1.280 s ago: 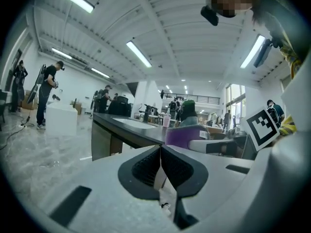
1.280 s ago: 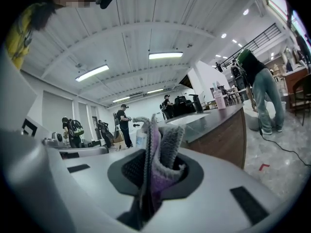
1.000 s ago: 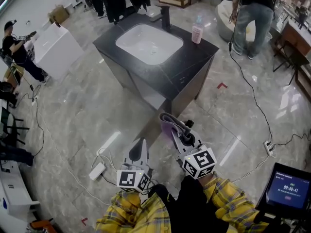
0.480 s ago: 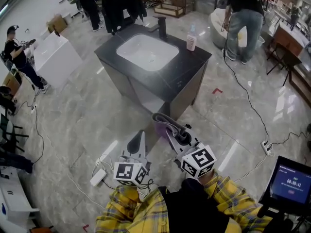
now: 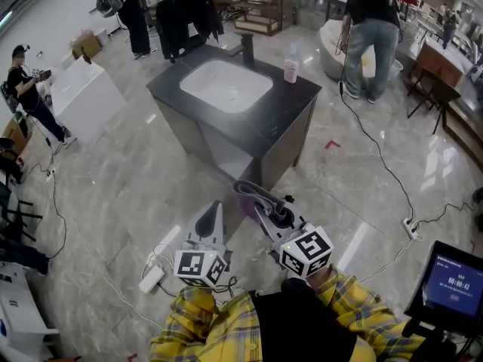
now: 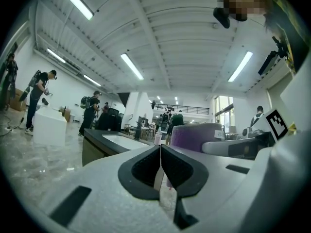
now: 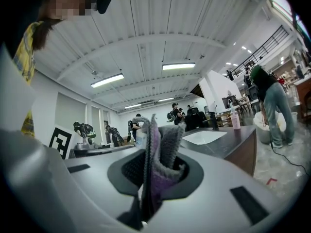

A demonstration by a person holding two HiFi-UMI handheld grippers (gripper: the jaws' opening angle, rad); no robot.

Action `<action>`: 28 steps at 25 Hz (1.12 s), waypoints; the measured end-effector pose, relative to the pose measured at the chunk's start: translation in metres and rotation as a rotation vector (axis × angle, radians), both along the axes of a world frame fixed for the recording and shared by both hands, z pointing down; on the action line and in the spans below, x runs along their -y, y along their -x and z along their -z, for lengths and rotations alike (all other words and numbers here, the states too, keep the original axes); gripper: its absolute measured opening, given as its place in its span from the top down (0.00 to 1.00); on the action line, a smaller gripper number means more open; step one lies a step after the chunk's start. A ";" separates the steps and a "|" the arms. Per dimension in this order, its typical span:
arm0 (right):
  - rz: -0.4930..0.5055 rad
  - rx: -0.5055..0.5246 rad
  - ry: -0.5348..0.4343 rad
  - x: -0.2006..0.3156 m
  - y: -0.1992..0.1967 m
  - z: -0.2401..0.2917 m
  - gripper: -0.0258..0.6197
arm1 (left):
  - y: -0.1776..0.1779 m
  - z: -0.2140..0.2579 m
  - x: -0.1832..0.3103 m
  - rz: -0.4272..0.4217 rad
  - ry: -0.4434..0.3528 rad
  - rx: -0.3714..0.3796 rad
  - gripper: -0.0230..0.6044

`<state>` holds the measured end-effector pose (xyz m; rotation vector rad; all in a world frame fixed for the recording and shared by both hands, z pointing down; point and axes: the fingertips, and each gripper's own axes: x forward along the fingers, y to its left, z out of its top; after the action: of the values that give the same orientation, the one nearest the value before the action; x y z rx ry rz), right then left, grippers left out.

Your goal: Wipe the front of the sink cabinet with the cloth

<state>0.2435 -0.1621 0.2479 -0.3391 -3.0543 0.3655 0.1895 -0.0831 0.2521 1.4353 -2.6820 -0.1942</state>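
The sink cabinet [image 5: 226,138] stands ahead of me, dark-topped with a white basin, its grey front facing me; it also shows in the right gripper view as the cabinet [image 7: 243,152]. My right gripper [image 5: 253,194] is shut on a purple and grey cloth [image 5: 247,193], held a short way off the cabinet's near corner. The folded cloth [image 7: 158,161] stands up between the jaws in the right gripper view. My left gripper [image 5: 215,216] is shut with nothing in it, lower and to the left, over the floor.
A pink bottle [image 5: 290,69] and a black tap [image 5: 247,49] stand on the cabinet top. A power strip [image 5: 152,276] and cables lie on the floor by my left gripper. Several people stand around, one [image 5: 370,29] behind the cabinet. A white block [image 5: 84,96] stands at left.
The view has drawn back slightly, so the cabinet sits higher and farther in the head view. Both grippers stay shut, the right one still holding the cloth.
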 end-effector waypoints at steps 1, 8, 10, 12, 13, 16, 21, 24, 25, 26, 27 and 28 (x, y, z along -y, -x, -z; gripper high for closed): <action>0.001 0.003 0.004 -0.002 -0.002 0.000 0.89 | -0.003 -0.001 -0.003 0.000 0.002 -0.003 0.95; 0.010 0.000 0.013 -0.028 -0.018 -0.004 0.89 | -0.019 -0.004 -0.025 0.001 -0.005 -0.009 0.95; 0.007 0.009 0.020 -0.030 -0.022 -0.001 0.89 | -0.024 -0.002 -0.027 -0.002 -0.005 -0.007 0.95; 0.004 0.011 0.029 -0.030 -0.024 0.000 0.89 | -0.026 0.001 -0.027 -0.002 -0.004 -0.006 0.95; 0.004 0.011 0.032 -0.032 -0.024 0.000 0.89 | -0.027 0.001 -0.029 0.000 -0.003 -0.006 0.95; 0.015 0.007 0.033 -0.040 -0.028 -0.003 0.89 | -0.030 -0.002 -0.038 0.014 0.000 -0.014 0.95; 0.020 0.002 0.027 -0.040 -0.035 -0.010 0.89 | -0.040 -0.016 -0.034 0.004 0.015 -0.025 0.95; 0.017 0.005 0.019 -0.039 -0.037 -0.009 0.89 | -0.043 -0.019 -0.027 -0.017 0.021 -0.029 0.95; 0.017 0.005 0.015 -0.039 -0.038 -0.008 0.89 | -0.044 -0.018 -0.027 -0.021 0.022 -0.029 0.95; 0.017 0.005 0.012 -0.040 -0.038 -0.007 0.89 | -0.044 -0.018 -0.027 -0.025 0.022 -0.029 0.95; 0.016 0.004 0.011 -0.041 -0.038 -0.007 0.89 | -0.044 -0.018 -0.027 -0.028 0.023 -0.029 0.95; 0.013 0.002 0.011 -0.042 -0.038 -0.006 0.89 | -0.044 -0.018 -0.028 -0.031 0.024 -0.030 0.95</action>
<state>0.2820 -0.1206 0.2543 -0.3604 -3.0513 0.3809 0.2340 -0.0552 0.2697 1.4544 -2.6274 -0.1789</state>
